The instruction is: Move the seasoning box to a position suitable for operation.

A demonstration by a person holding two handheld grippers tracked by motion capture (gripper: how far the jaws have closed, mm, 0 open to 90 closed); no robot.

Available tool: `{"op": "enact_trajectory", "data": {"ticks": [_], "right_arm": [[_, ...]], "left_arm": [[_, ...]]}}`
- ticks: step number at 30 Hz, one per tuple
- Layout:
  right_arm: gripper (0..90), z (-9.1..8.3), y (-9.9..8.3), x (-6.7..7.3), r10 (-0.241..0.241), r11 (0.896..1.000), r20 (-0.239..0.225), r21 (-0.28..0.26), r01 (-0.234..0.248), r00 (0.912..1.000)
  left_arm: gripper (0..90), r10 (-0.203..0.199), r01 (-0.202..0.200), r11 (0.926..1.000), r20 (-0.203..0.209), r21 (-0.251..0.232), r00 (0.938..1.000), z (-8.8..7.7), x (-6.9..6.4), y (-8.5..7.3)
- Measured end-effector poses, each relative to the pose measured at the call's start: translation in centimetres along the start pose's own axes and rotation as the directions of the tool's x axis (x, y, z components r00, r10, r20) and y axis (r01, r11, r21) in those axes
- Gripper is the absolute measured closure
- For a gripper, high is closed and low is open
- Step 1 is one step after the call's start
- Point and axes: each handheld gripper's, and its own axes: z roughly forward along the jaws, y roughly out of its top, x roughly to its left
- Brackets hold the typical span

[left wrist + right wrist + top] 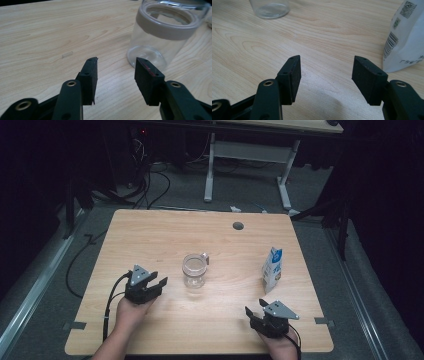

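Dark room; jar [172,27] top cropped

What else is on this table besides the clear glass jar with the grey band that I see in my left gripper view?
Observer: A white and blue milk carton stands upright, to the right of the clear glass jar.
Operator: Where is the other gripper?
Observer: The right gripper is near the front right of the light wooden table, jaws open with nothing between them.
Operator: Anything at the far edge?
Observer: A small round hole in the tabletop.
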Motion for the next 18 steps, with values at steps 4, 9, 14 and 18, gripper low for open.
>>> {"op": "enact_trajectory", "data": {"ticks": [4,9,14,18], "right_arm": [[40.9,0.2,-0.1,0.4,-0.01,1.0,-0.007,0.002,0.01,0.9999],[41.1,0.4,0.1,0.7,-0.034,0.999,-0.02,0.006,0.034,0.9992],[41.4,0.8,0.6,0.6,-0.025,1.0,-0.03,-0.004,0.025,0.9992],[41.4,1.0,0.8,0.8,-0.031,1.0,-0.036,-0.002,0.031,0.9988]], "left_arm": [[60.0,-0.036,0.037,0.9993,0.025,-0.005,0.999,0.9,-0.2,0.7],[66.1,-0.002,0.002,1.0,0.009,0.008,1.0,2.1,-1.2,2.0],[68.5,0.039,-0.039,0.9991,-0.036,0.017,0.9986,3.6,-1.5,3.6],[69.7,0.031,-0.03,0.9995,-0.045,0.005,0.9985,4.0,-1.5,4.3]]}}
